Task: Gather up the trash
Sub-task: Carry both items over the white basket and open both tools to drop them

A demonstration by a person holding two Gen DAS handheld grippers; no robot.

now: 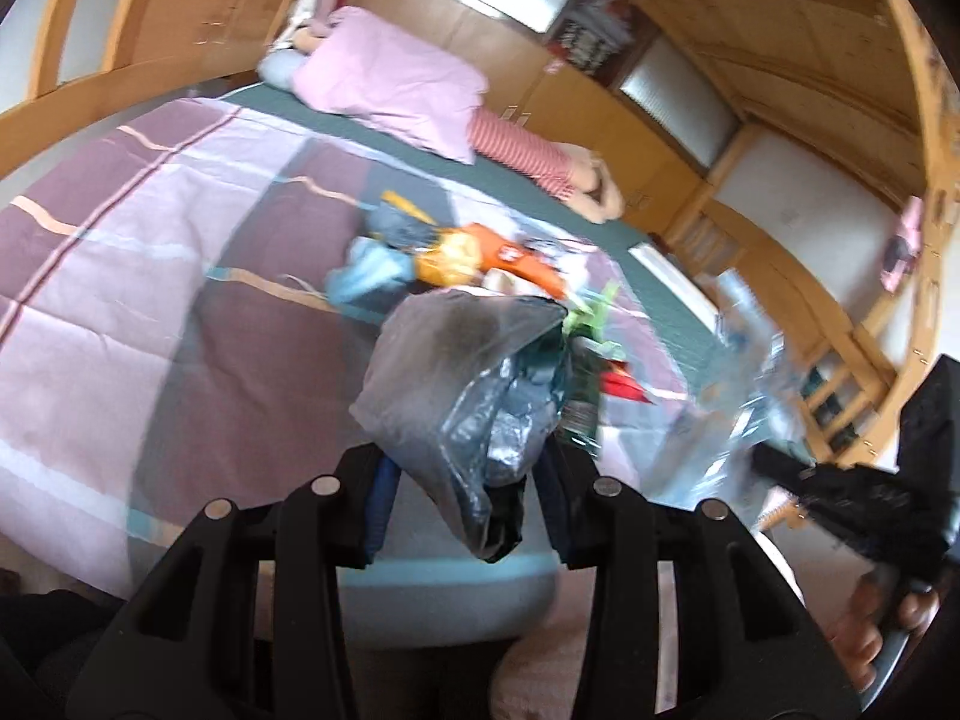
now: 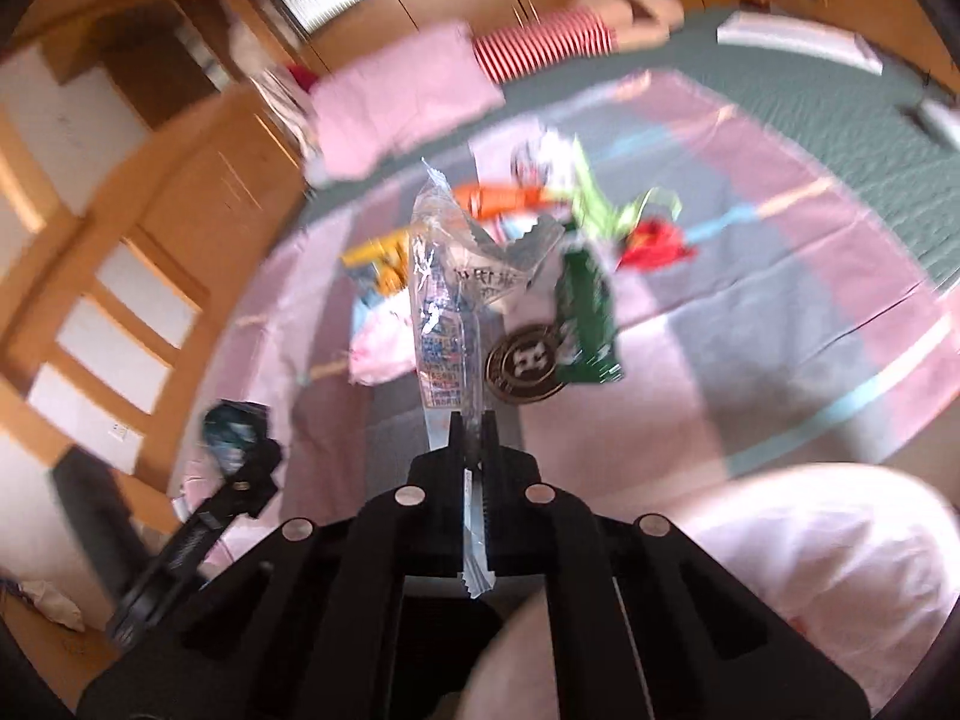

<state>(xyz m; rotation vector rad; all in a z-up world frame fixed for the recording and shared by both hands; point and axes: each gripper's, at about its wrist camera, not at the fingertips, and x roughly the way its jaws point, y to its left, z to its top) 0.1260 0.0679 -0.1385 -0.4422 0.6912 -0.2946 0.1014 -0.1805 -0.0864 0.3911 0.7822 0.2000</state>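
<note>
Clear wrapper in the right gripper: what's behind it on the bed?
Behind the clear wrapper, shut in the right gripper: an orange packet, a yellow packet and a pink scrap, each partly covered. A round dark badge and green packet lie beside it.

Left gripper (image 1: pixel 465 480): fingers partly apart, clamped on a grey plastic bag (image 1: pixel 456 384), angled downward. Right gripper (image 2: pixel 474 438): fingers pressed together on a clear wrapper (image 2: pixel 444 300). A hand (image 1: pixel 870 630) grips its handle at 4 o'clock in the left view.
</note>
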